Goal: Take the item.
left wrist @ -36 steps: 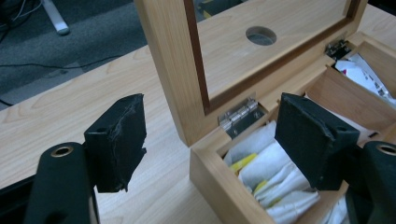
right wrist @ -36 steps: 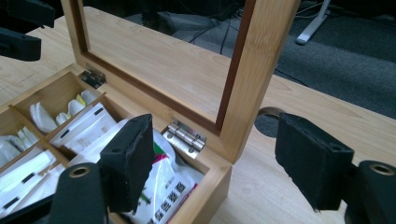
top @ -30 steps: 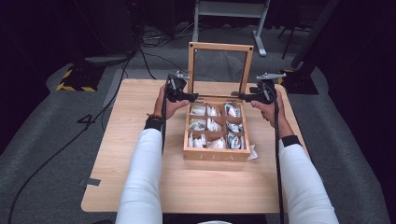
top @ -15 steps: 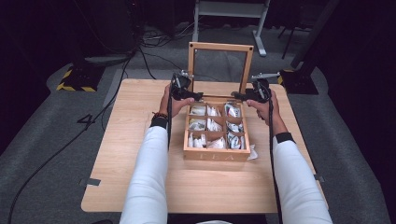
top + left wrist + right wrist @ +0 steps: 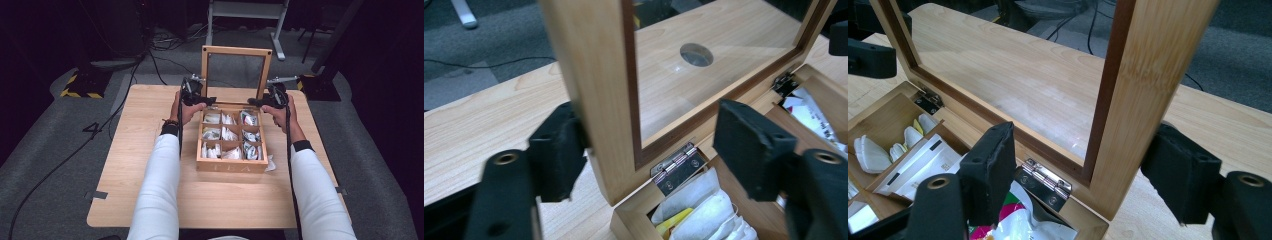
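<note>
The wooden tea box [image 5: 231, 165] is sitting near the middle of the table [image 5: 125, 200], closer to the far edge than to the near one. Its partitioned compartments are holding tea bags [image 5: 222, 134] and paper sachets. A white sachet [image 5: 270, 163] is lying on the table just beside the box's near right corner.

The glass-panelled lid [image 5: 236, 74] is standing upright on its hinges along the far side of the box, with its long axis running across the table, left to right. Both hands are working at the hinge line, one at each lower corner of the lid.

The left gripper [image 5: 196, 98] is straddling the left upright of the lid frame [image 5: 596, 95]. In the left gripper view, the outer pad [image 5: 556, 150] is lying against the outside face of the frame, while the inner pad [image 5: 749, 145] is standing well clear over the glass. The jaws have just been closing, with the frame between them, but are not yet clamping it. A hinge [image 5: 676, 167] is showing directly below.

The right gripper [image 5: 267, 100] is straddling the right upright [image 5: 1143, 95] in the same manner. Its jaws are standing wide. The outer pad [image 5: 1180, 170] is sitting just beside the frame and the inner pad [image 5: 990, 172] is well apart from it, above a hinge [image 5: 1045, 182].

The lid is lying directly between each pair of jaws. Both hands are equally near to it. Judged from this arrangement, the coming move is a symmetrical grip on both uprights, followed by swinging the lid toward the near edge to shut the box. Uneven closing of the jaws could twist the frame on its hinges.
</note>
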Tool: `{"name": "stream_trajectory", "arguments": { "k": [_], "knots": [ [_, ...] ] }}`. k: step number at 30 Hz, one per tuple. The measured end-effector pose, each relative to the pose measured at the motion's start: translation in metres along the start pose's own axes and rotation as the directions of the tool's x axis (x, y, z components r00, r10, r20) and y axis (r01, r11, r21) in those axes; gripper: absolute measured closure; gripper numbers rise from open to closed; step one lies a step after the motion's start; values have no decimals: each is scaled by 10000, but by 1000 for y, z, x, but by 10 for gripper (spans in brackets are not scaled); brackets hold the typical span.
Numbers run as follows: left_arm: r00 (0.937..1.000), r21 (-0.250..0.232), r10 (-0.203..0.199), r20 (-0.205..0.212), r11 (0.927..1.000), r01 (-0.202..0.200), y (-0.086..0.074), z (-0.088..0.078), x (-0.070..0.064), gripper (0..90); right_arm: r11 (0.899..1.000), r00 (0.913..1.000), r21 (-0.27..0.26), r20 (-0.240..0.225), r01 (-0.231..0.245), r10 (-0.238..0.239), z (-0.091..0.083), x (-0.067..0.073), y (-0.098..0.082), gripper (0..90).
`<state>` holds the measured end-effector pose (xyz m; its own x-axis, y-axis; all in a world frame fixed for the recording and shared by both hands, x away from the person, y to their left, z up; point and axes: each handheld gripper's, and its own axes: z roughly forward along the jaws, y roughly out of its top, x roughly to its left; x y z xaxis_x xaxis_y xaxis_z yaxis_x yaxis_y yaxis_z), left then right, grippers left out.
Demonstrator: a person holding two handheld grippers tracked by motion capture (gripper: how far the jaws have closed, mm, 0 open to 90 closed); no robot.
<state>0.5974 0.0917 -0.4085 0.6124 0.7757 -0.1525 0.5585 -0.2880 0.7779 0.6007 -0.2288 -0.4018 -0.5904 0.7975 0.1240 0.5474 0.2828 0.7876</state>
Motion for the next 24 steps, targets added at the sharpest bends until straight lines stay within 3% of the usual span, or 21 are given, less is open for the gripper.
{"name": "stream_trajectory", "arguments": {
  "k": [4,7,10,16,18,24],
  "knots": [
    [10000,-59,8,-92,10000,-9,-1,-4,-1,350,9997,9997,18,125,233,-233,-2,1,0,333],
    [9999,-40,51,-107,10000,-52,-1,-7,-2,377,9998,9999,-142,-30,100,-100,-7,0,0,365],
    [9995,-3,289,-134,9996,-289,-1,-12,-2,421,9995,9998,-249,-35,192,-193,-12,2,0,372],
    [9987,-762,254,439,9969,-220,-7,-31,2,517,9985,9994,-504,-231,232,-244,-22,5,1,407],
    [9974,-901,395,600,9954,-340,-6,-37,0,559,9945,9982,-981,-431,362,-406,-33,7,3,445],
    [9940,-1316,962,522,9873,-887,3,-65,-11,578,9919,9972,-1116,-354,612,-655,-48,10,2,492]
  ]
}}
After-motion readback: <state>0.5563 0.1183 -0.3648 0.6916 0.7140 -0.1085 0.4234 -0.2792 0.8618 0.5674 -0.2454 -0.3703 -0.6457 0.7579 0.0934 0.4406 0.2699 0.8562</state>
